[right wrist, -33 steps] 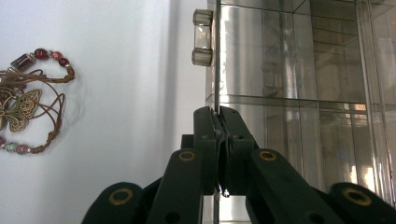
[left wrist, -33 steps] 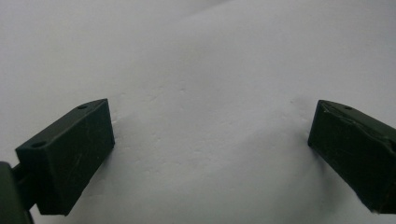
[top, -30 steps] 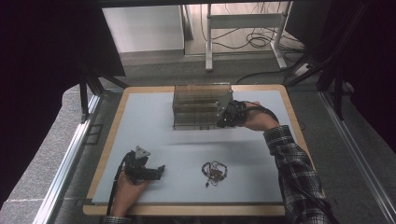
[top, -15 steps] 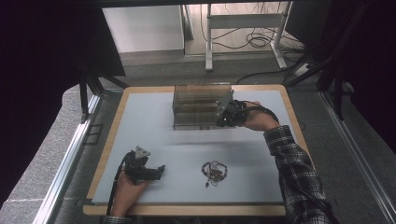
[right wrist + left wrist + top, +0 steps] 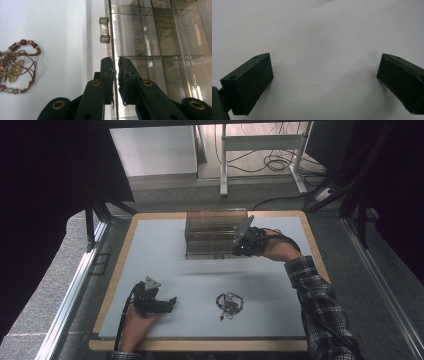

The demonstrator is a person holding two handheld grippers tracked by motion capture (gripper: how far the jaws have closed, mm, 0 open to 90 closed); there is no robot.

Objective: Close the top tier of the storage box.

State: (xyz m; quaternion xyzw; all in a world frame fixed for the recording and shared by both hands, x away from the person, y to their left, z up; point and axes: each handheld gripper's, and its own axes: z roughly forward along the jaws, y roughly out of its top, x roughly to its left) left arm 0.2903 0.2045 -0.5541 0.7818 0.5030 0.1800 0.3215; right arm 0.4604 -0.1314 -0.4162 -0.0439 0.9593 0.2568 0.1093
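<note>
Clear drawer front (image 5: 113, 37) sits between right tool (image 5: 115, 65) pads.

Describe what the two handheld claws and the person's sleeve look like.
Both claws are black. The left claw carries a grey three-cornered plate and trails a black cable; its jaws are blocky and dark. The right claw has brass-coloured rivets on its arms. The right sleeve is dark plaid.

The organizer box (image 5: 150, 37) is clear, glossy plastic. Beside it, the table (image 5: 165, 250) has a matt white top edged in wood. The necklace (image 5: 15, 67) shows shiny beads on cord.
</note>
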